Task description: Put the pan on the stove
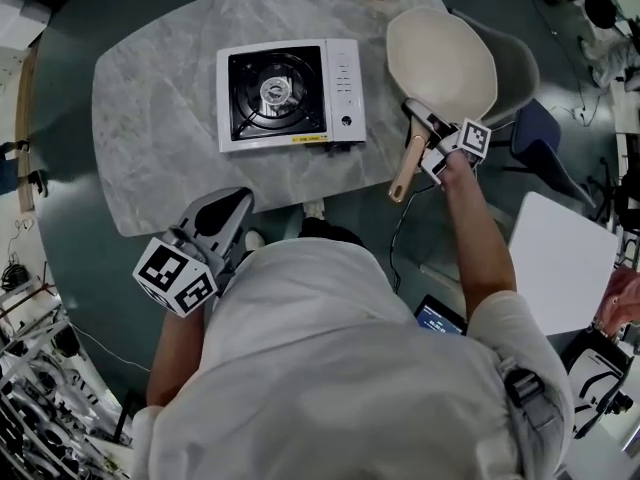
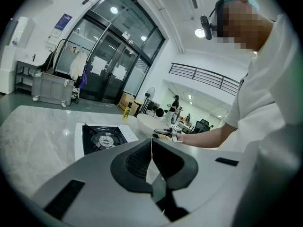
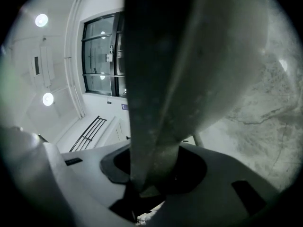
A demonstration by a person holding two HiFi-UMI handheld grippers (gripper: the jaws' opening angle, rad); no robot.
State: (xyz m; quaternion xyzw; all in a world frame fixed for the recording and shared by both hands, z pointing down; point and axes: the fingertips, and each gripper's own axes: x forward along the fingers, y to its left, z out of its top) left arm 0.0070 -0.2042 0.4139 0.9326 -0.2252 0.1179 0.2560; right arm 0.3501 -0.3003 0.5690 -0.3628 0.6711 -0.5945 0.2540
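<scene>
While the right hand-held gripper (image 1: 424,134) clamps the one pan (image 1: 440,60) beside the one stove (image 1: 290,95), the left hand-held gripper (image 1: 236,204) is closed.

Bright, even overhead light; ceiling lamps (image 3: 41,20) glare. Both gripper views bend into dark round edges, and the close pan (image 3: 227,56) blurs.

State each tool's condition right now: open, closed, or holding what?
Left tool: closed, empty.
Right tool: closed on the pan handle.
</scene>
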